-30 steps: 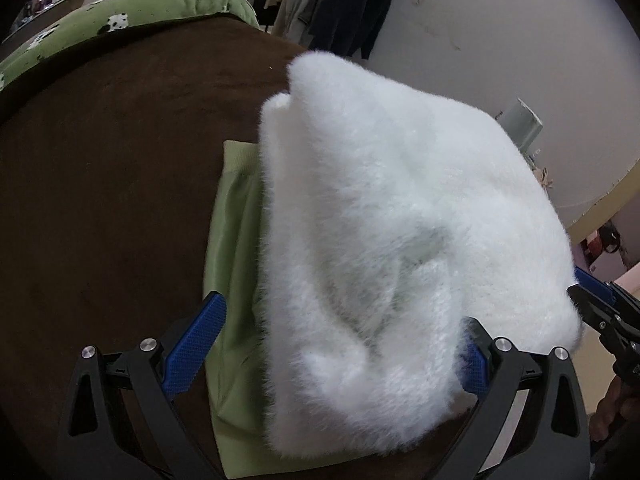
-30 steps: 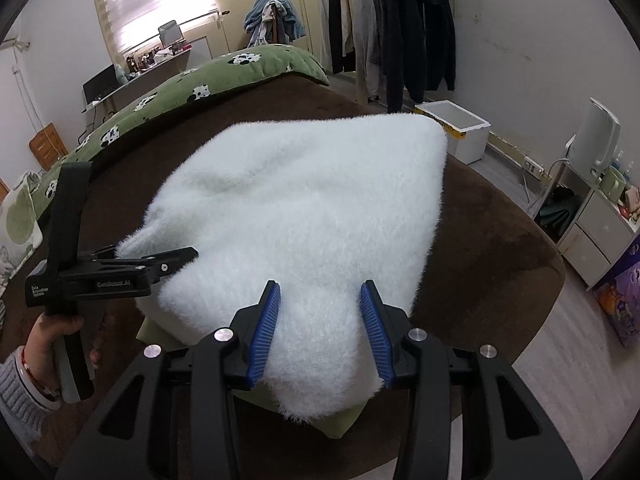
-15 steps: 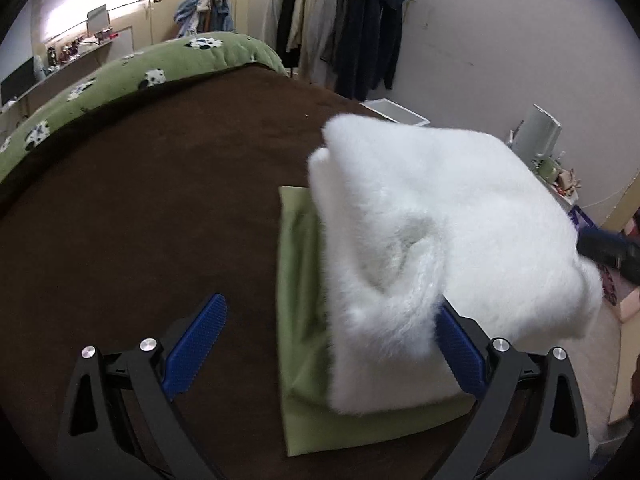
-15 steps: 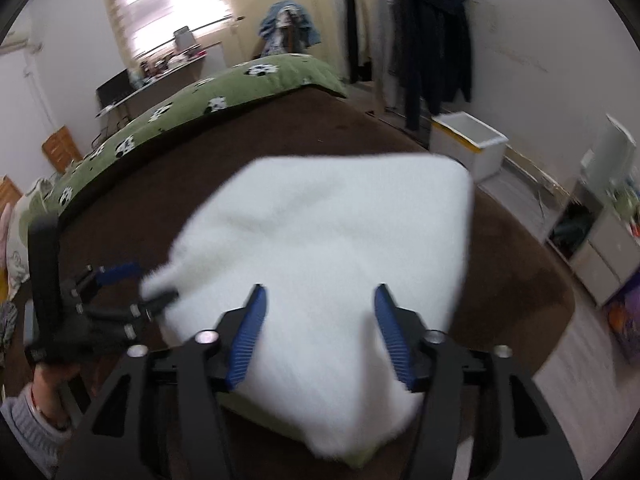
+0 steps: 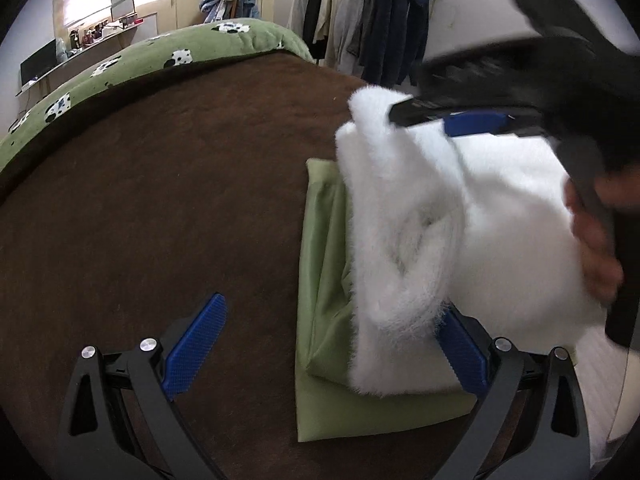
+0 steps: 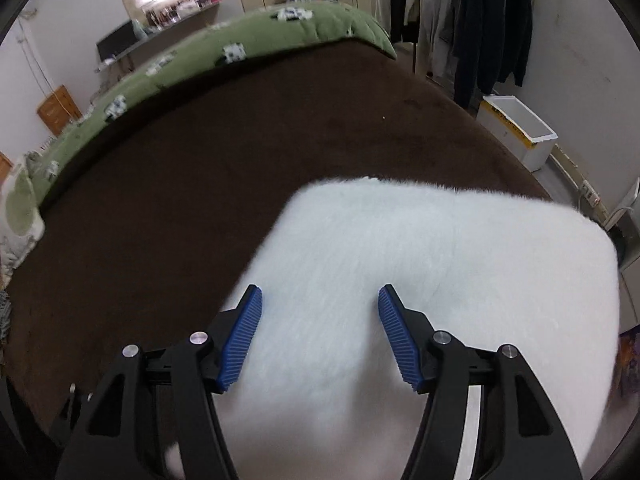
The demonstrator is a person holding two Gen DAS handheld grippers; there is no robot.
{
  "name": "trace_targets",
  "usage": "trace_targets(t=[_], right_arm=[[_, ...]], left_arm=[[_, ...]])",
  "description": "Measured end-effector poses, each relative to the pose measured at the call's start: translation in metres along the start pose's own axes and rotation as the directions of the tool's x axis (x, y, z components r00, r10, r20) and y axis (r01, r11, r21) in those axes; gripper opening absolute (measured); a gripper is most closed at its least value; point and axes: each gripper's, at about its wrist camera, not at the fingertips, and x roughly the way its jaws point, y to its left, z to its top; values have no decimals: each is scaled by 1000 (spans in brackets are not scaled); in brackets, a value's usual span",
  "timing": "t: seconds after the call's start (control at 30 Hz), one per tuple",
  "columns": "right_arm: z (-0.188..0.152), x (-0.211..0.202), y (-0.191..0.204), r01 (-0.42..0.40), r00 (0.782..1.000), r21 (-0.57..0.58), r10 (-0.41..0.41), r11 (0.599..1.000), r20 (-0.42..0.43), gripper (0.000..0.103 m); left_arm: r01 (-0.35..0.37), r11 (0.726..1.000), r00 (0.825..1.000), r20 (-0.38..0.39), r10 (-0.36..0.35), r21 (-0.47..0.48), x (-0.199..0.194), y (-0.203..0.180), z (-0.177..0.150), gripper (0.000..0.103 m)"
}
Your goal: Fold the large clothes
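Lying: white fleece [image 5: 500,220] atop green cloth [image 5: 332,280].

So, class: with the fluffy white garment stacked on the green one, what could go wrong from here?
1. The white fluffy garment shows a loose rolled edge by the open left gripper; a nudge could undo the fold.
2. The open right gripper hovers over the pile and might drag it.
3. The green folded garment underneath could shift on the brown bed cover.
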Motion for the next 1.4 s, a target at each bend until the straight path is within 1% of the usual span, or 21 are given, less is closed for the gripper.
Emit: trace_targets(t=[0.1, 0.17, 0.33, 0.47, 0.6, 0.7, 0.73, 0.77, 0.8, 0.87, 0.93, 0.97, 1.0, 1.1, 1.2, 1.3, 1.4], right_arm=[[8, 18, 8, 58, 998, -54, -59, 997, -16, 61], [13, 35, 9, 82, 995, -70, -85, 994, -47, 63], [14, 50, -1, 75, 996, -5, -75, 997, -47, 65], [15, 56, 3, 96, 994, -27, -97, 995, -50, 67], [15, 55, -3, 71, 997, -9, -72, 997, -43, 68], [15, 46, -6, 20, 999, 11, -19, 1000, -33, 74], [14, 39, -10, -4, 1000, 23, 4, 1000, -22, 77], [14, 33, -12, -17, 1000, 29, 17, 999, -13, 84], [13, 26, -11, -17, 1000, 31, 17, 999, -4, 89], [10, 5, -9, -5, 999, 25, 4, 1000, 39, 89], [4, -16, -8, -1, 997, 16, 0, 1000, 71, 92], [-1, -31, -6, 9, 996, 6, -10, 1000, 89, 96], [-4, -39, -6, 16, 996, 0, -16, 1000, 93, 97], [-17, -65, -4, 29, 995, -21, -27, 999, 92, 97], [-32, -92, -2, 60, 991, -28, -57, 998, 121, 97], [-49, -124, -2, 81, 984, -5, -79, 997, 159, 97], [-74, -161, -3, 109, 970, 21, -111, 994, 215, 97]], left_arm=[[40, 997, 999, -12, -40, -66, 8, 9, -7, 98], [53, 995, 999, -9, -54, -87, 11, 12, -11, 98], [27, 998, 999, 19, -26, -64, 11, 9, -20, 98], [40, 996, 999, 16, -38, -80, 9, 12, -25, 98], [57, 995, 998, 21, -55, -86, 10, 13, -24, 98], [70, 995, 997, 39, -68, -66, 9, 14, -24, 98], [82, 994, 996, 36, -80, -70, 9, 16, -23, 98], [97, 992, 995, 30, -95, -76, 7, 17, -22, 98], [102, 992, 995, 26, -101, -77, 6, 18, -21, 98], [99, 993, 995, 14, -98, -67, 3, 17, -17, 98], [66, 997, 998, 9, -66, -43, -3, 13, -11, 97], [42, 999, 999, 11, -42, -20, -9, 9, -8, 97], [23, 1000, 1000, 16, -23, -1, -14, 6, -6, 97], [-14, 999, 1000, 26, 13, 49, -28, -2, -1, 97], [-40, 996, 999, 39, 37, 84, -46, -6, 5, 97], [-43, 997, 998, 58, 39, 68, -68, -3, 11, 97], [-24, 999, 997, 79, 22, 35, -92, 2, 15, 97]])
